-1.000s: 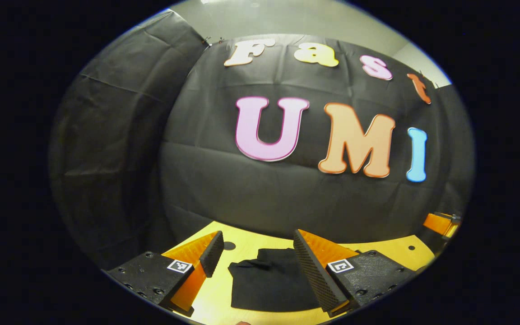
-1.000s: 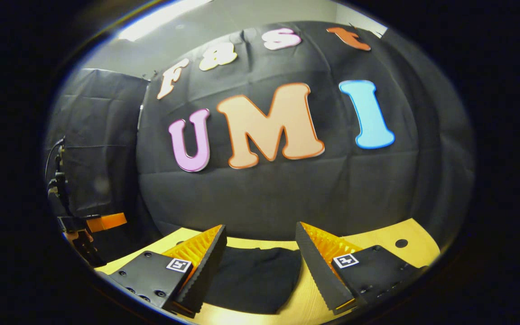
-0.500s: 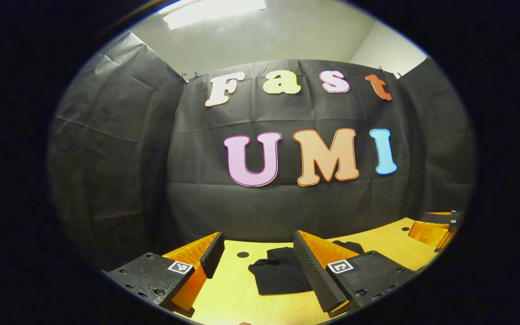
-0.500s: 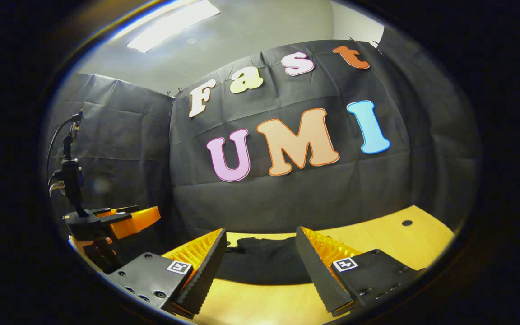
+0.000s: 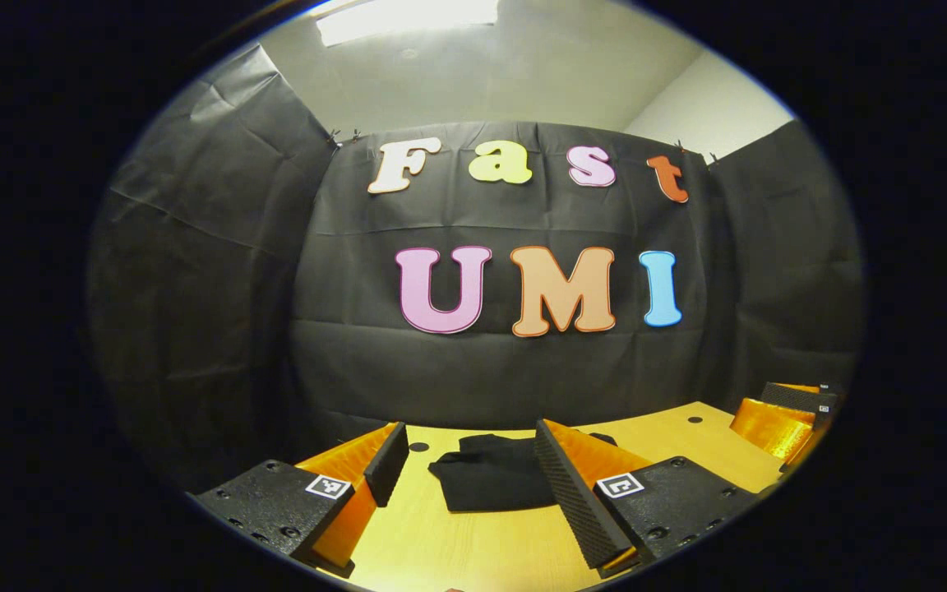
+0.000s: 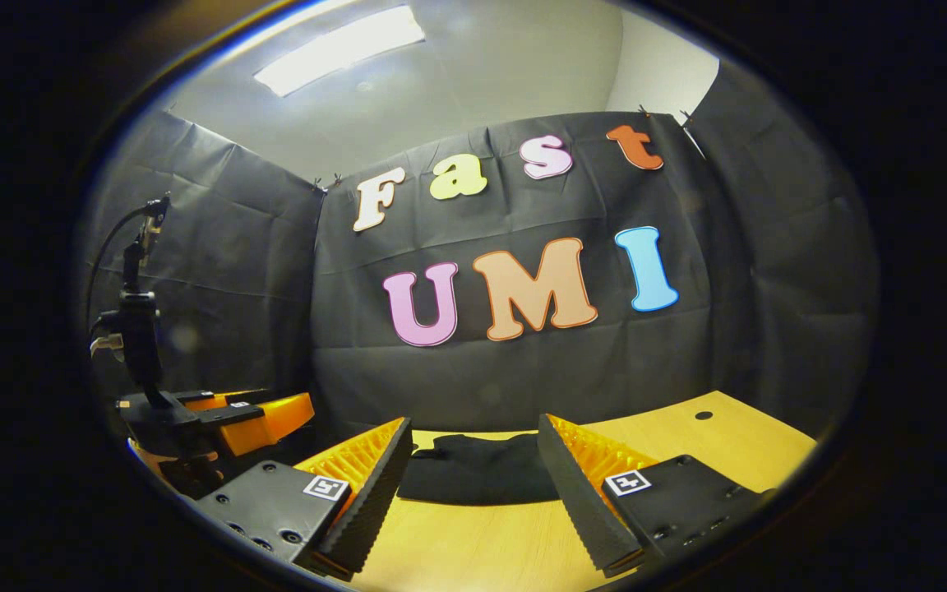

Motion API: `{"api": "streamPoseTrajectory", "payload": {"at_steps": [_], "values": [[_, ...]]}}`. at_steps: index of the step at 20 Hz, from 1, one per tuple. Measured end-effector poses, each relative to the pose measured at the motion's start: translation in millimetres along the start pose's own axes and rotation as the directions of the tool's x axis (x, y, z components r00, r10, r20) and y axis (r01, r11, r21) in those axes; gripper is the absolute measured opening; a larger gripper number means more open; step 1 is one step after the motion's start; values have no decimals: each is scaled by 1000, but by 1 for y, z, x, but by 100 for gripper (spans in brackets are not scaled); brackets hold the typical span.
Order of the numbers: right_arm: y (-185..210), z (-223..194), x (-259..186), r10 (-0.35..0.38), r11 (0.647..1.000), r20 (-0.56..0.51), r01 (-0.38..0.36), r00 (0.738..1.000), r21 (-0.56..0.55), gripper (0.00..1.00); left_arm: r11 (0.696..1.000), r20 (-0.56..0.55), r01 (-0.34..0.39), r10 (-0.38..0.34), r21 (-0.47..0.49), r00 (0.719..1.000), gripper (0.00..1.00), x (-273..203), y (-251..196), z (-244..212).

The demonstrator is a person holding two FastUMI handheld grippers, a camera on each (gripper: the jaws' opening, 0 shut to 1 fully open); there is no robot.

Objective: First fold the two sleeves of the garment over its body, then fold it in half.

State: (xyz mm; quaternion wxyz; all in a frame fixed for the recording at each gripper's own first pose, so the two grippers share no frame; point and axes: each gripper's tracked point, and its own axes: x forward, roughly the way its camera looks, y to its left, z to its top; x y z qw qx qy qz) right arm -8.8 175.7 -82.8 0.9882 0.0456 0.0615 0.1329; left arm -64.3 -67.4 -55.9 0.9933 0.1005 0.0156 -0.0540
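Both tools, the left tool and the right tool, hang released and empty above the desk. Ahead on it lies the garment, apparently already folded compactly; best withdraw level, without snagging it.

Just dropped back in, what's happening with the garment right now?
A person holds a pair of tongs in each hand, both open and holding nothing. The left tongs and right tongs sit above the wooden table, short of the black garment, which lies there as a compact folded bundle. Nothing is touching it. The folding looks finished, though the layers can't be checked from here.
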Motion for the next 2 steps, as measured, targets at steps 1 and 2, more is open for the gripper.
{"api": "streamPoseTrajectory", "payload": {"at_steps": [1,2], "values": [[1,1,-4,-4,1000,0,4,1000,0,94,1000,-1,1,-1,-7,1000,92,-5,1,-1],[1,-1,-7,-7,1000,-4,7,1000,4,96,1000,-1,1,-1,-10,1000,93,-11,3,0]]}}
